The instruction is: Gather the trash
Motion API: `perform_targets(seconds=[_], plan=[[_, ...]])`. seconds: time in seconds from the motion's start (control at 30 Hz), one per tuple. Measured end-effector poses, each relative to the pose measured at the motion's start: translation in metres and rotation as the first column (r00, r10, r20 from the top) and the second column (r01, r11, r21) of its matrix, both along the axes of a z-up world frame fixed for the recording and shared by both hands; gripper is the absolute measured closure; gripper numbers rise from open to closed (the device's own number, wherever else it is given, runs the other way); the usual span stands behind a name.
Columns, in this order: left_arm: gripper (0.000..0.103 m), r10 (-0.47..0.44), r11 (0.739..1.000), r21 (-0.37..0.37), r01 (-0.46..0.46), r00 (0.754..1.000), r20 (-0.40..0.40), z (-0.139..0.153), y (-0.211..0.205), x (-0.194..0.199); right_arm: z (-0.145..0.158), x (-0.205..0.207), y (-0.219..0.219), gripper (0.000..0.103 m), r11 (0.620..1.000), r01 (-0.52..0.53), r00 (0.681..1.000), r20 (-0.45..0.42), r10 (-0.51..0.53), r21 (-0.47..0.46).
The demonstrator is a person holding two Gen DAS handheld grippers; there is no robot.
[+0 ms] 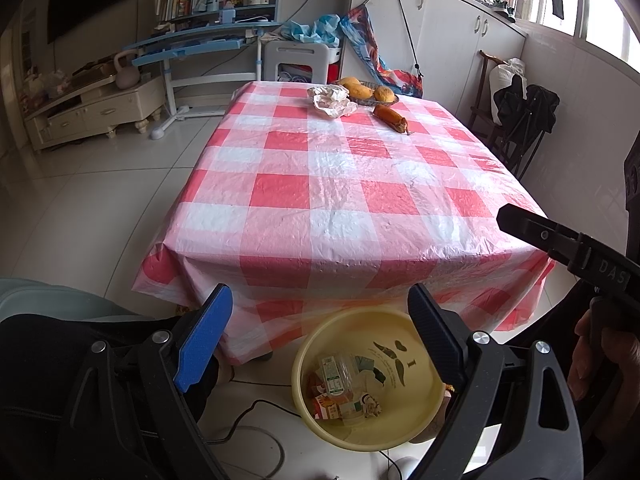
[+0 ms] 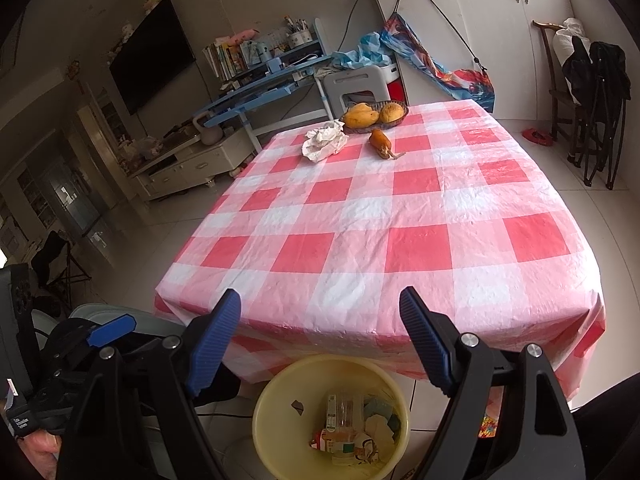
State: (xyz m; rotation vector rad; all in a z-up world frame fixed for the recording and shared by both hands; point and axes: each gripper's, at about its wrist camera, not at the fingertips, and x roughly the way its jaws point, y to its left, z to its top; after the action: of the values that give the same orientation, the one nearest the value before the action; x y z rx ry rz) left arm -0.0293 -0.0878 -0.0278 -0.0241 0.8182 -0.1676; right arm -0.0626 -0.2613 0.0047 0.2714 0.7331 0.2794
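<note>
We see a red, pink and white checked tablecloth (image 1: 320, 184), a pale yellow basin (image 1: 408, 408) with dark green markings, yellow-orange mangoes (image 2: 361, 115), crumpled white paper (image 2: 323, 143), blue finger pads (image 2: 212, 344) on black frames, and a light blue desk (image 1: 192, 42).

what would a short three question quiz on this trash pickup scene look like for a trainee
1. True or false: the yellow basin on the floor is empty.
2. Multiple choice: where does the crumpled white paper lie? A. in the basin B. on the checked tablecloth beside the fruit basket C. on the floor under the table
3. Short answer: how do the left claw and right claw stand, and does either hold anything?

Key
1. False: it holds wrappers and a clear plastic bottle.
2. B
3. Both stand open, and neither holds anything.
</note>
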Motion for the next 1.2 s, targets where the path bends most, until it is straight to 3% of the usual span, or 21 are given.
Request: perform_targets(seconds=[1.2], plan=[[0.017,0.0,1.0,0.0,0.0,1.0,0.001,-0.0002,0.0014,0.0003,-0.0014,-0.0021,0.0014,0.025,1.0,-0.001,1.0,0.005,0.001,0.0]])
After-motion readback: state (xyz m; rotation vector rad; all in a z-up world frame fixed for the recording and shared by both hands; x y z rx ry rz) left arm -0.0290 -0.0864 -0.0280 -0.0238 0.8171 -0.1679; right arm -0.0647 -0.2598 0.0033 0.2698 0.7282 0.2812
